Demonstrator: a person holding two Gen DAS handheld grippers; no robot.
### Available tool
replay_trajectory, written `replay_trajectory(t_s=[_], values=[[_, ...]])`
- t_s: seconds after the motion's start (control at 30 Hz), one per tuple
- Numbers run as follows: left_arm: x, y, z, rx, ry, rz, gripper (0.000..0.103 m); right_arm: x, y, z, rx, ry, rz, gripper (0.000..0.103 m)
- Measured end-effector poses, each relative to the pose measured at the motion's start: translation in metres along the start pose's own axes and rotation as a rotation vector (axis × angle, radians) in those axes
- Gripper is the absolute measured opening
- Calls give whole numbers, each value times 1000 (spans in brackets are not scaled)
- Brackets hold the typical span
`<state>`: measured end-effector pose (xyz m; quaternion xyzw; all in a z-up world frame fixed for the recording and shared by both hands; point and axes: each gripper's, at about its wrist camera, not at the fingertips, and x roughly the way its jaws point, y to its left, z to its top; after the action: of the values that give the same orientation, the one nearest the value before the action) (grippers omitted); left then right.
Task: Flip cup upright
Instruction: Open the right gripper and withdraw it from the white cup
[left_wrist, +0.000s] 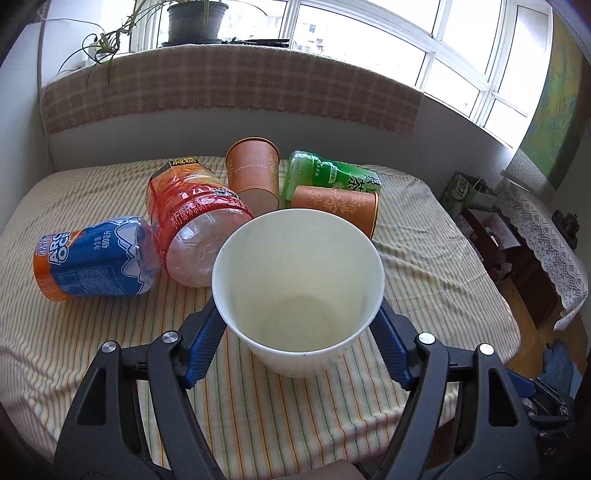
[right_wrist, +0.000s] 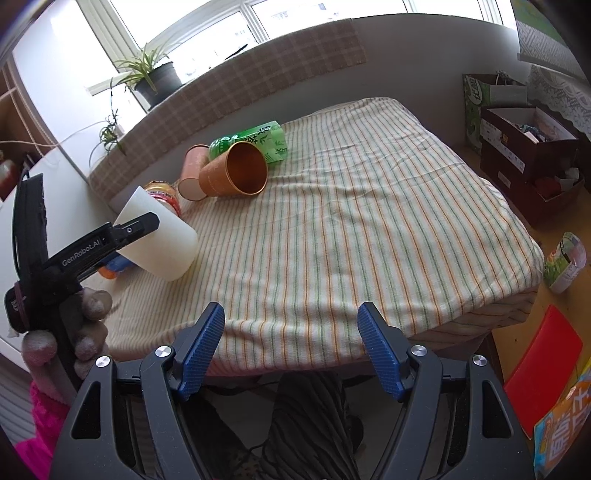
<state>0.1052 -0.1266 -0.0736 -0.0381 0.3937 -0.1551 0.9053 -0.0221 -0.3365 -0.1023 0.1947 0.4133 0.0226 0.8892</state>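
Observation:
A white paper cup (left_wrist: 299, 288) sits between the blue pads of my left gripper (left_wrist: 299, 332), which is shut on it. Its open mouth faces the camera and its base touches the striped cloth. In the right wrist view the same cup (right_wrist: 162, 243) is tilted, mouth toward the upper left, held by the left gripper (right_wrist: 136, 227). Two orange paper cups lie on their sides behind it (left_wrist: 255, 173) (left_wrist: 340, 206). My right gripper (right_wrist: 291, 347) is open and empty above the table's near edge.
Plastic bottles lie on the striped cloth (left_wrist: 92, 332): a blue-orange one (left_wrist: 92, 258), a red one (left_wrist: 195, 225), a green tea one (left_wrist: 332, 173). Checked sill cover and plants stand behind. Boxes (right_wrist: 524, 147) and clutter fill the floor at right.

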Motion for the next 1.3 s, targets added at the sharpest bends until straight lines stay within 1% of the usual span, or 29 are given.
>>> replay_trajectory(t_s=[0.37,0.67,0.73,0.9,1.0,1.17,1.23,1.27,1.3], values=[[6,-18,-8,72,15,22,76,-1,1,1,-2,-2,-1,74],[7,-22,-9,93,20,19,76,-1,2,2,-9,-3,-4,74],[7,-22,-8,93,22,3,76,-1,3,3,-12,-2,-4,74],[6,-25,-8,104,20,-5,77,-2,6,4,-18,-3,-6,74],[6,-24,-9,91,33,-40,78,-2,7,4,-22,-7,-10,74],[3,-21,-12,85,49,-72,81,-4,11,6,-31,-13,-16,74],[0,-18,-15,77,55,-89,84,-5,14,7,-39,-18,-21,74],[-2,-16,-16,75,51,-90,86,-6,16,7,-45,-23,-23,74],[-5,-14,-17,74,46,-88,87,-6,18,7,-51,-27,-25,74]])
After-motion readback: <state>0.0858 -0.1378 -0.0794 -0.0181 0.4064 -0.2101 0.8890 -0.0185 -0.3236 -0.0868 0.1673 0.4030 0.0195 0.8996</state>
